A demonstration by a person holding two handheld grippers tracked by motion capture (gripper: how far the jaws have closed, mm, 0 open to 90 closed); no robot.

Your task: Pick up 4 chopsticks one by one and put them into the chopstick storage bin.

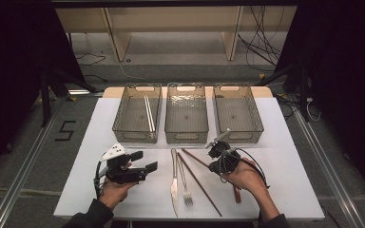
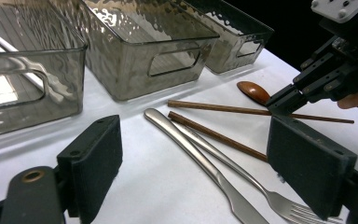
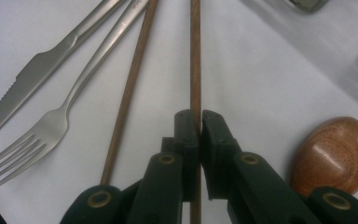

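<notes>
On the white table (image 1: 275, 142), three grey bins (image 1: 186, 114) stand in a row. The left gripper (image 2: 205, 158) hovers wide open, empty. The right gripper (image 3: 199, 122) is clamped on one wooden chopstick (image 3: 195, 56), whose long axis runs straight ahead from the jaws toward the knife (image 3: 32, 74) and fork (image 3: 51, 126) handles; its near end is hidden beneath the jaws. A wooden spoon (image 3: 335, 154) lies beside it, handle cut off
</notes>
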